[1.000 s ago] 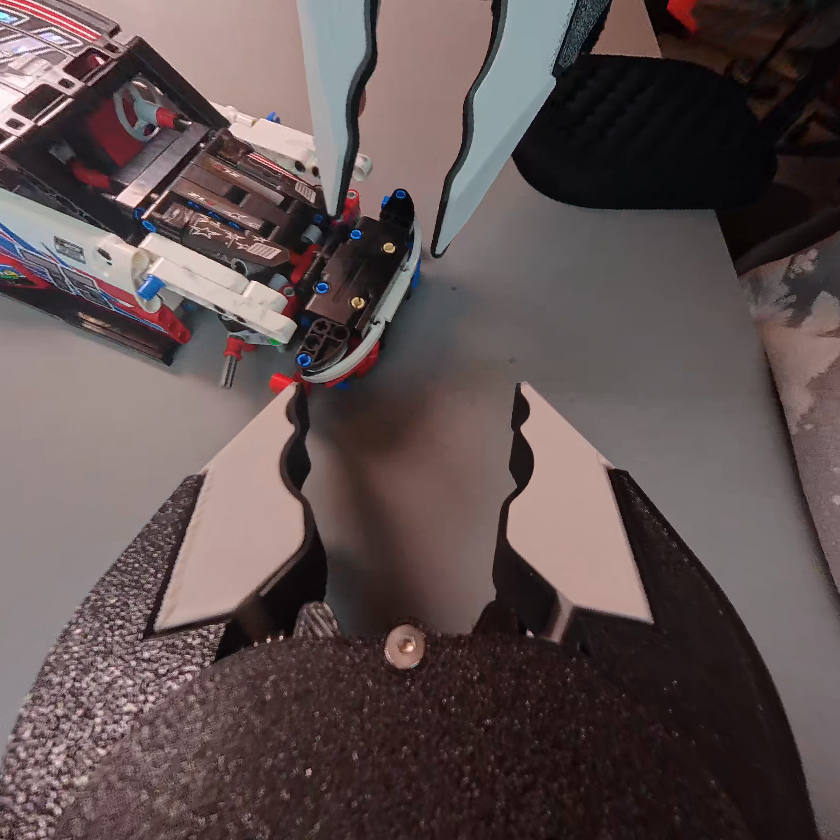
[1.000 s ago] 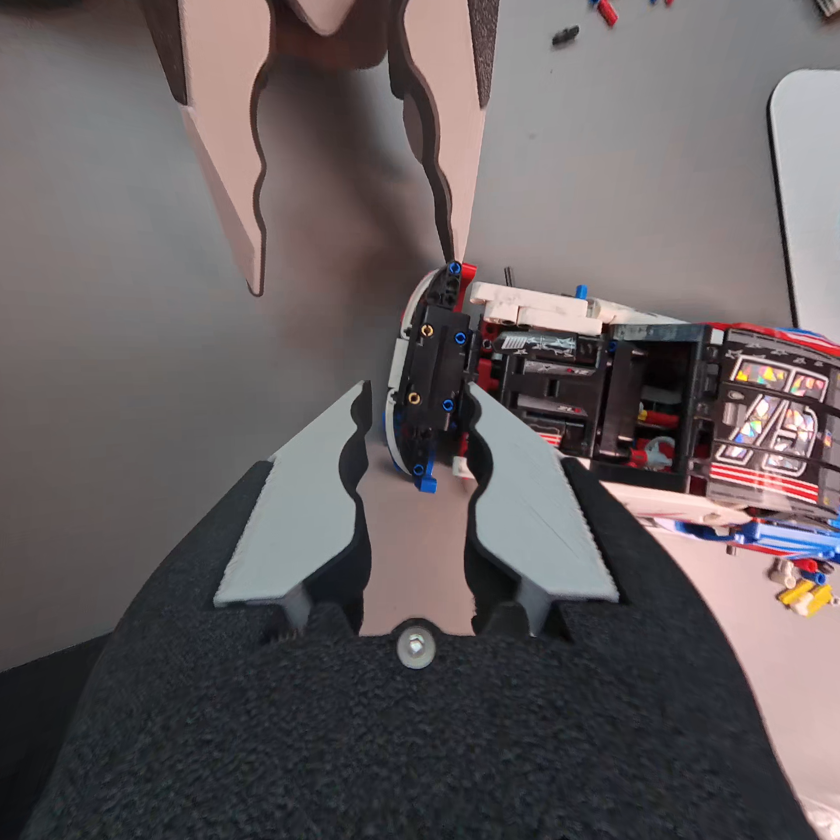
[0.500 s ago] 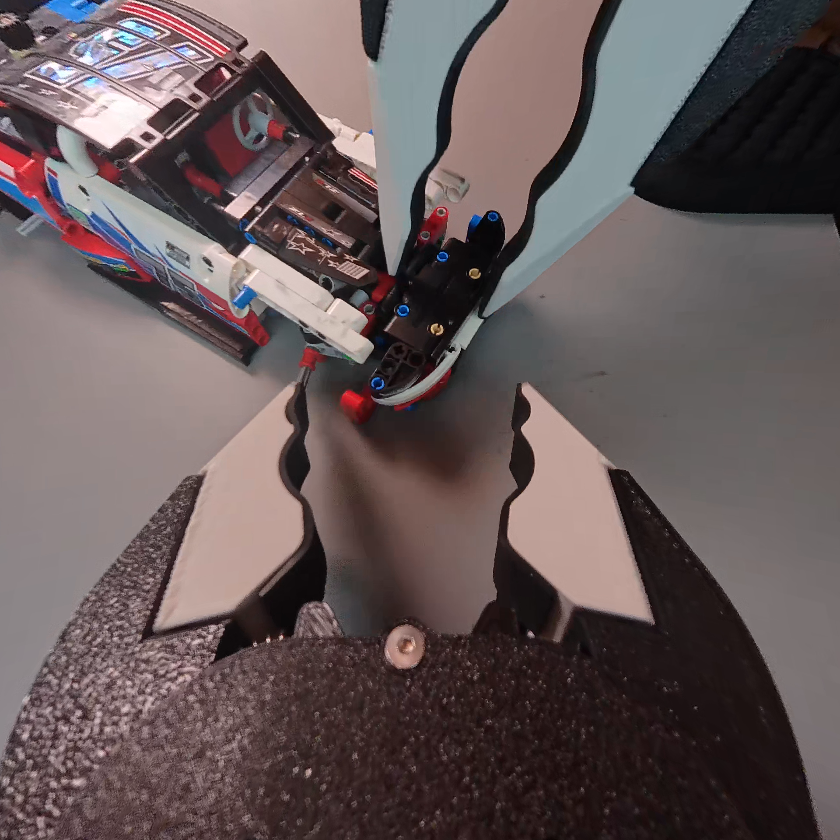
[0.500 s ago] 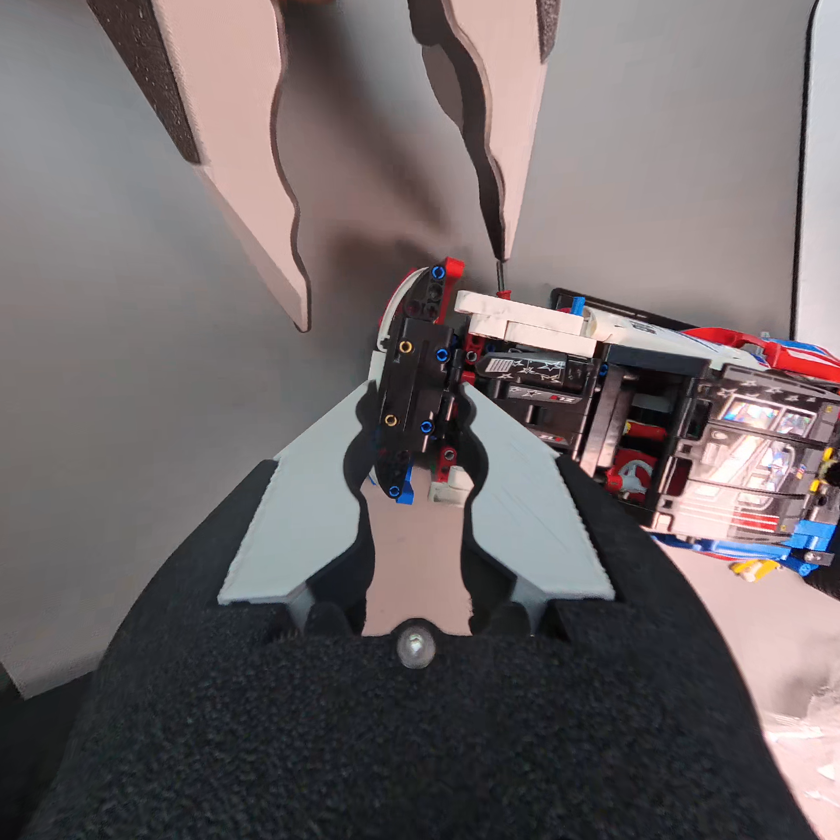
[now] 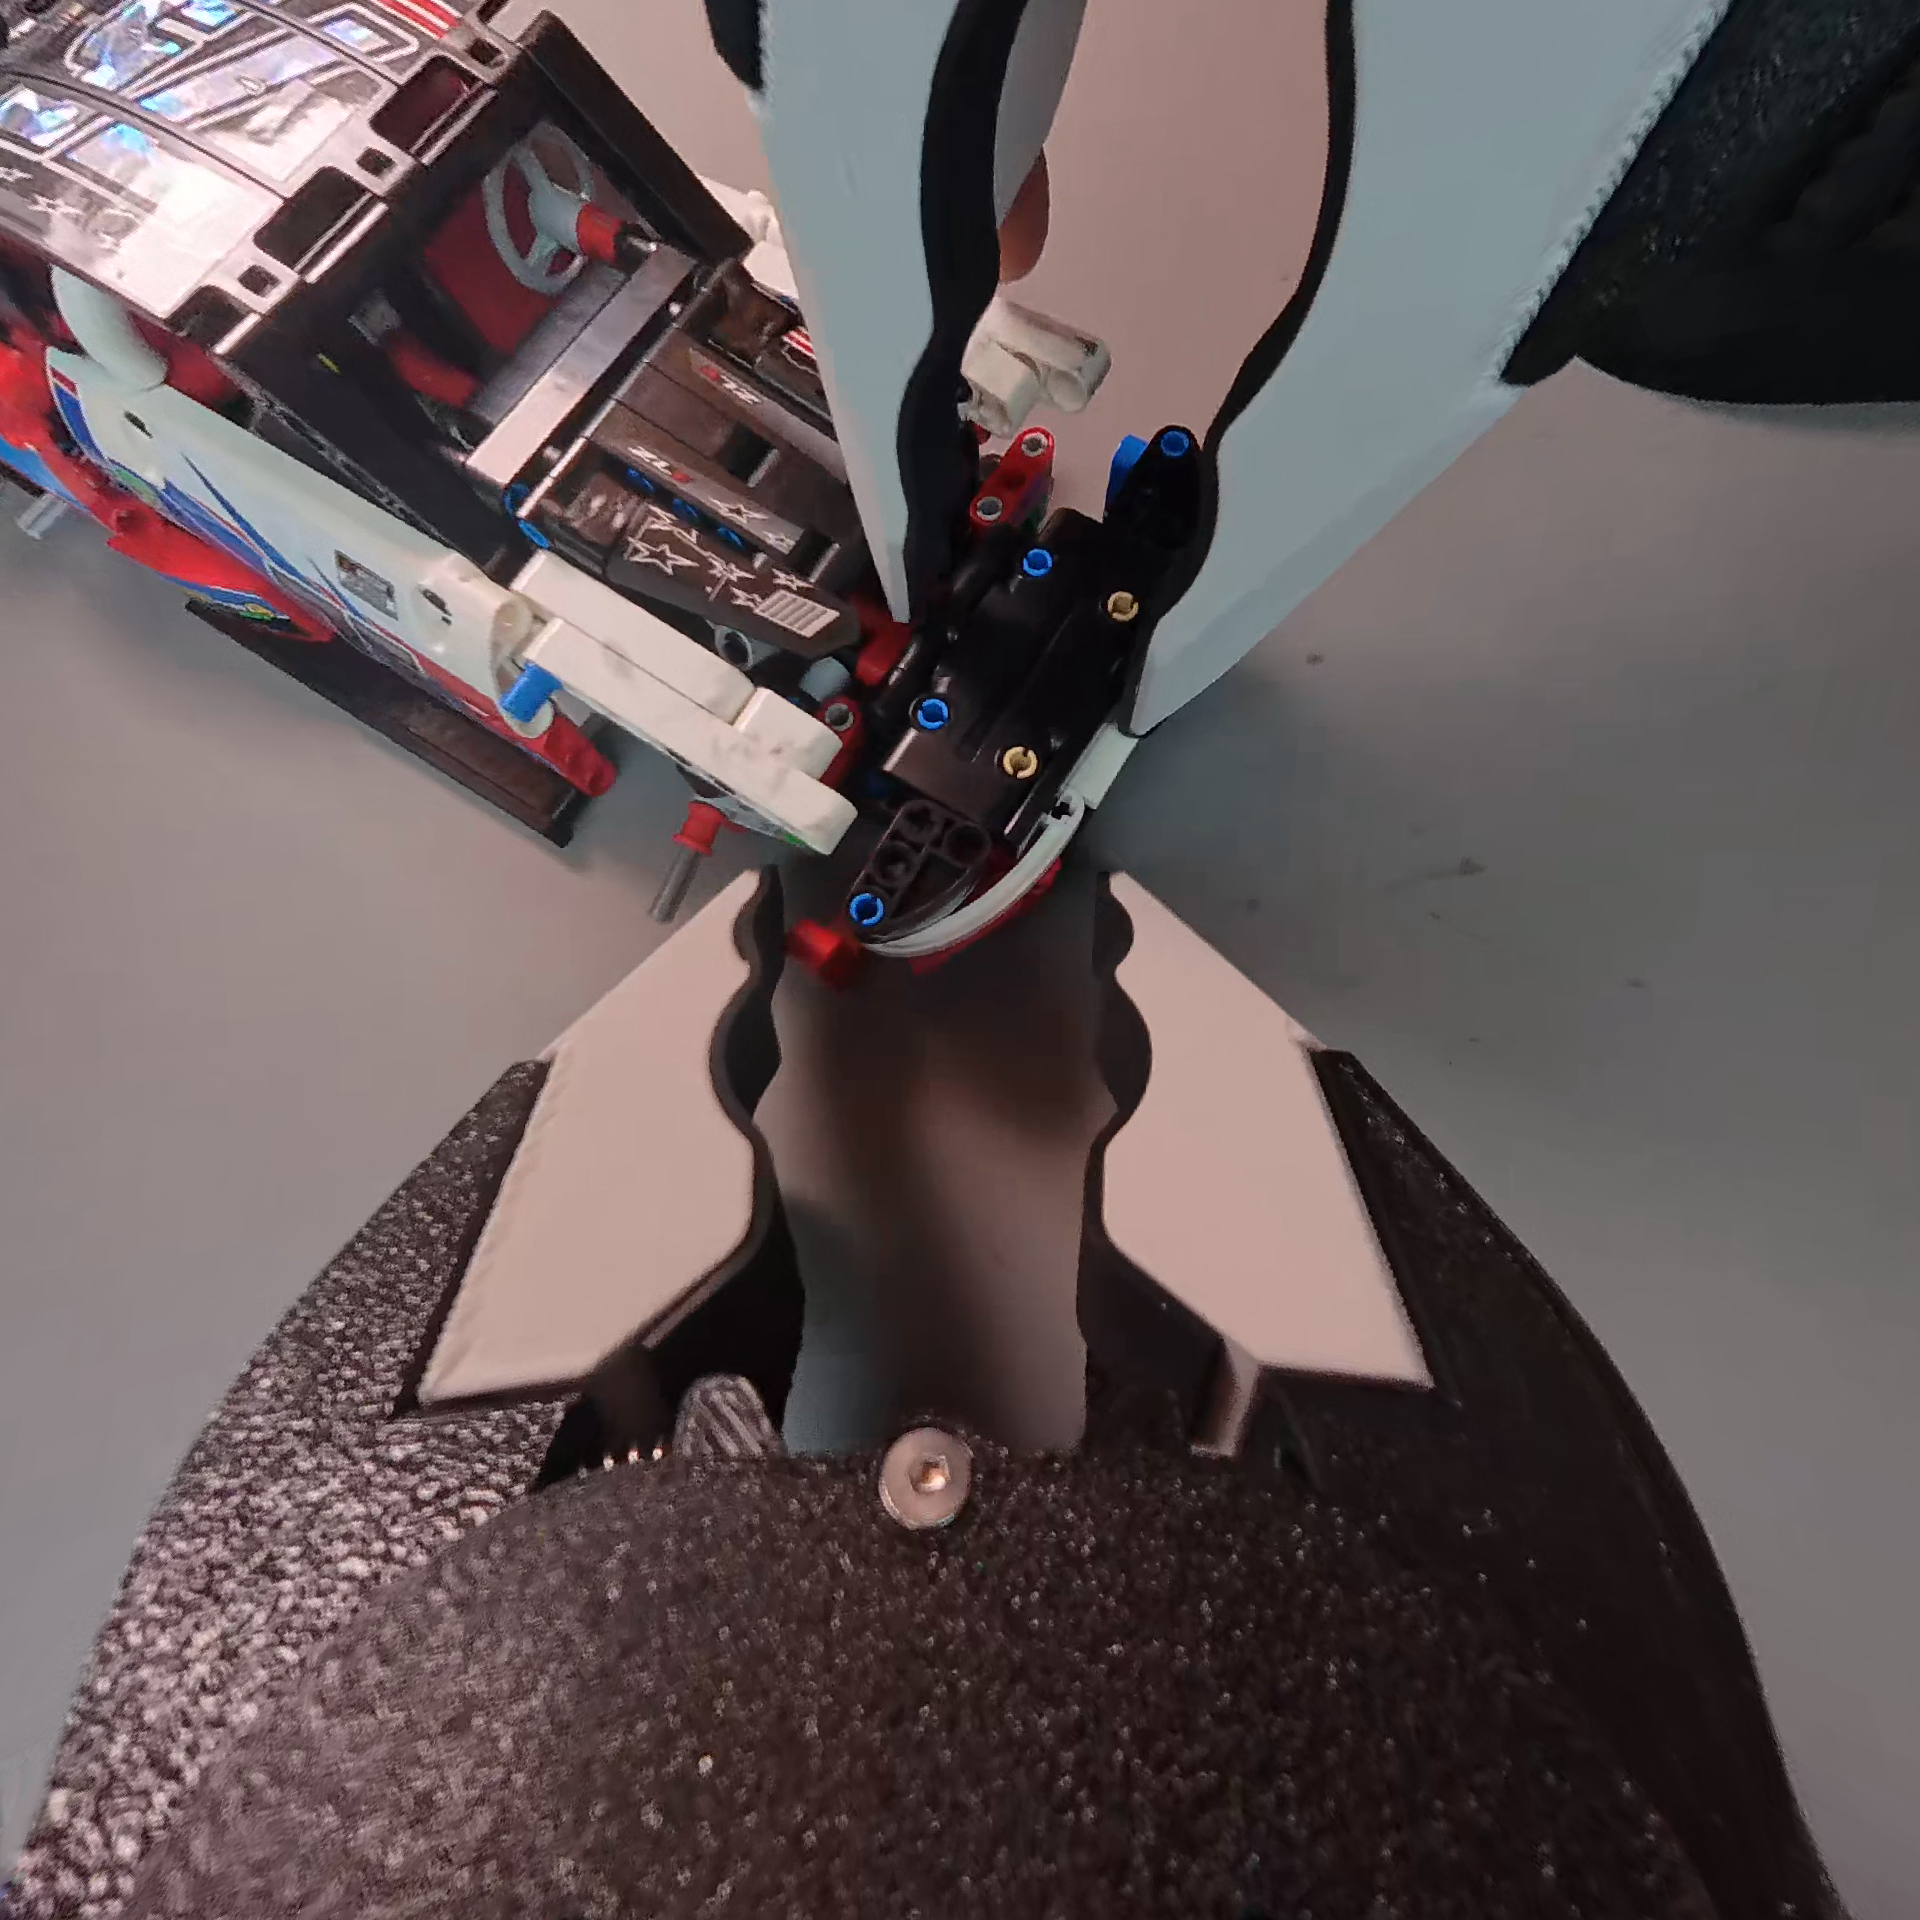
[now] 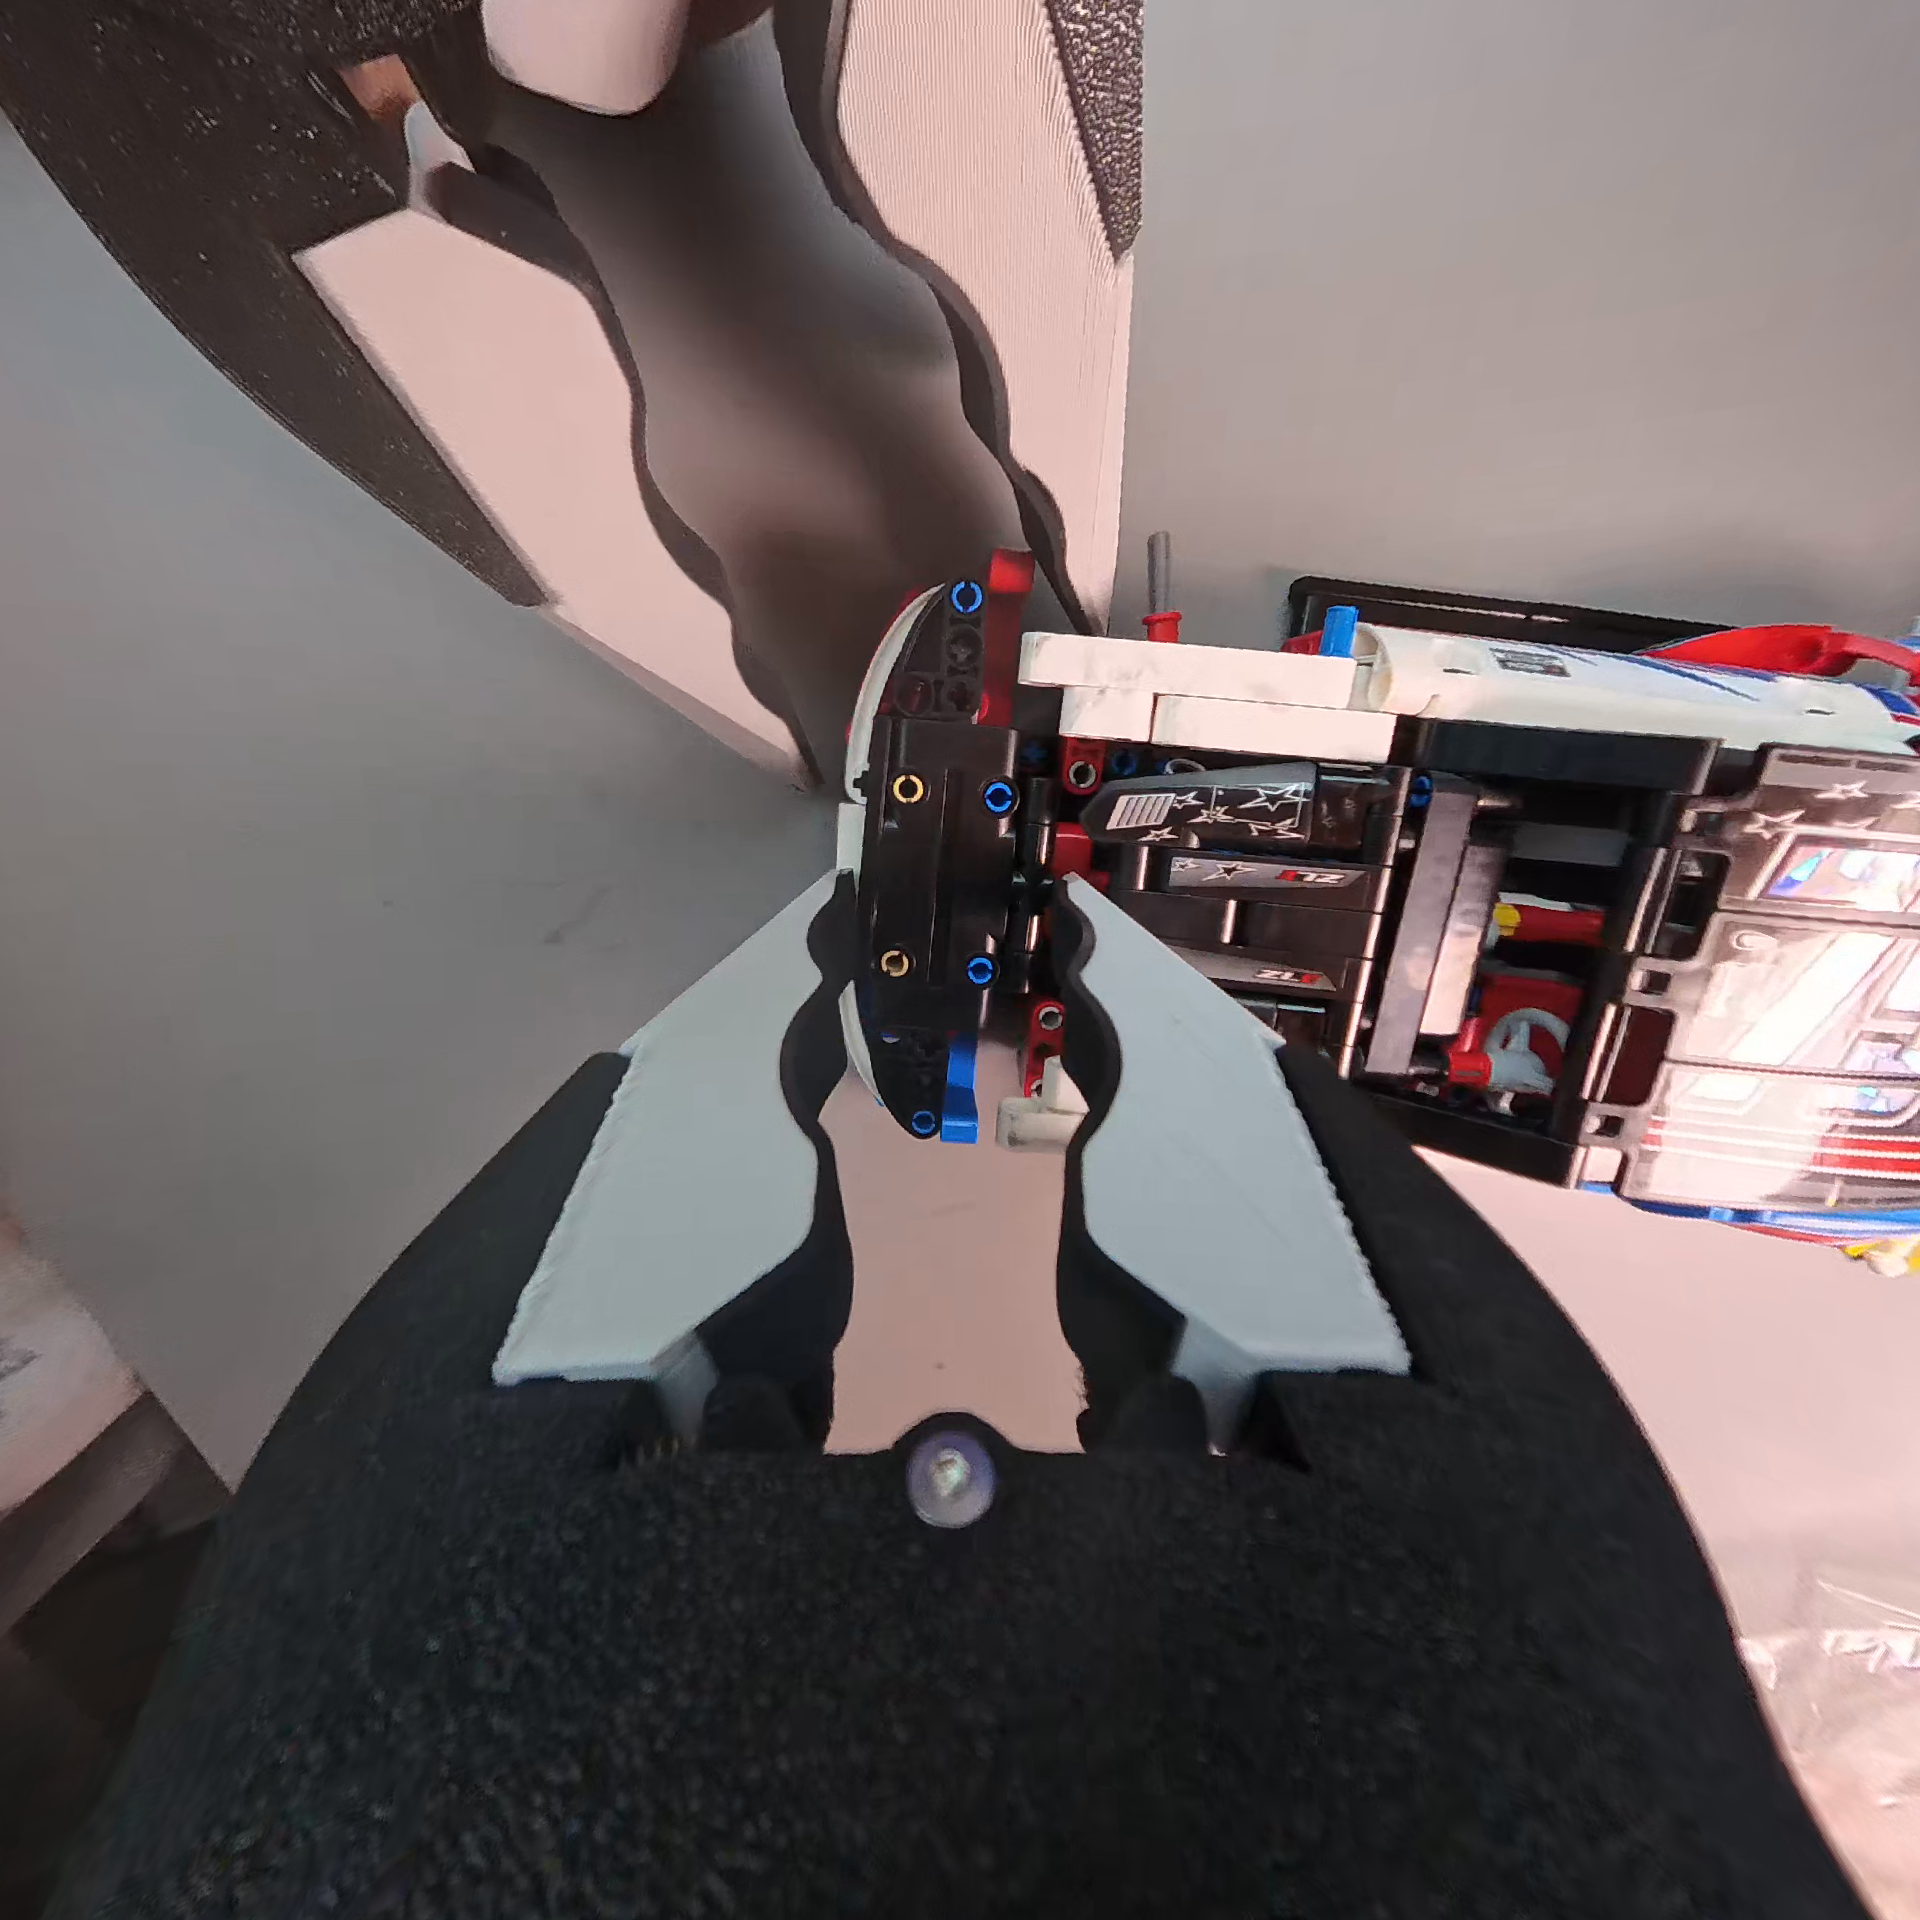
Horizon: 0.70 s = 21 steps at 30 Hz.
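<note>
A brick-built race car (image 5: pixel 343 436), black, white, red and blue, lies on the grey table (image 5: pixel 1558 1039). It also shows in the right wrist view (image 6: pixel 1455 935). My right gripper (image 6: pixel 954 883) straddles the car's black front bumper block (image 6: pixel 935 873), with its fingers pressed on both sides of it. It also shows at the top of the left wrist view (image 5: pixel 1018 665). My left gripper (image 5: pixel 932 888) is open. Its tips flank the near end of the bumper block (image 5: pixel 904 883), and the red end piece sits close to its left finger. It comes in from the top of the right wrist view (image 6: pixel 951 691).
A black chair seat (image 5: pixel 1766 208) is beyond the table's far edge. Small loose yellow bricks (image 6: pixel 1886 1252) lie beside the car. Crumpled clear plastic (image 6: pixel 1829 1683) lies at the lower right. The table's edge (image 6: pixel 94 1382) runs at the lower left of the right wrist view.
My right gripper slid farther onto the front bumper block. My left gripper moved in to the bumper's other end and its jaws narrowed. The car turned slightly.
</note>
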{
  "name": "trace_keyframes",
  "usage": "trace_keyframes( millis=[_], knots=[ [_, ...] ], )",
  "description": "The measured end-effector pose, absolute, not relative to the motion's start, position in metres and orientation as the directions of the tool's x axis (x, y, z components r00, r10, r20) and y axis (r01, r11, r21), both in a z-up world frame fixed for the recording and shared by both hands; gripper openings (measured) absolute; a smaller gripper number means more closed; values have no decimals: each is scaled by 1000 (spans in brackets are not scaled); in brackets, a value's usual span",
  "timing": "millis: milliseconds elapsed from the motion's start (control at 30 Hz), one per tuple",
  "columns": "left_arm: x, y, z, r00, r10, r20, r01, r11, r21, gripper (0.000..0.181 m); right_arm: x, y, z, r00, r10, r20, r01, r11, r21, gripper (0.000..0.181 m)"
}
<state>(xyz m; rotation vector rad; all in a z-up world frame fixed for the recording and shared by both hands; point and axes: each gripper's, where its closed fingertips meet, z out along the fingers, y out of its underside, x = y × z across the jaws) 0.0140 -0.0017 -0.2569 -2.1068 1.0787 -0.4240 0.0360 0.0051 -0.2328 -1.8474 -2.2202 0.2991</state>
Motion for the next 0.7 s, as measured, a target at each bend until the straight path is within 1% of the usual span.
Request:
trace_keyframes(
  millis=[67, 200, 333, 400, 500, 700],
  knots=[
    [14, -2, -256, 601, -799, -11, -550, -404, -731, 57, 36, 5, -233, -191, 980, 48, 938, 197, -285, 36],
    [16, -4, -255, 606, -795, 19, -529, -421, -737, 63, 36, 4, -234, -223, 974, 32, 944, 224, -244, 36],
    [20, -4, -252, 618, -785, 52, -494, -439, -751, 70, 35, 4, -234, -284, 959, 16, 927, 278, -251, 35],
    [27, -5, -246, 622, -775, 112, -441, -464, -768, 68, 33, 3, -233, -296, 955, 20, 916, 289, -276, 34],
    [23, 1, -248, 669, -736, 99, -421, -486, -766, 55, 34, 3, -233, -296, 955, 32, 912, 292, -289, 34],
    [25, 0, -249, 678, -727, 111, -411, -500, -762, 54, 35, 3, -232, -292, 956, 24, 913, 286, -290, 33]
  ],
)
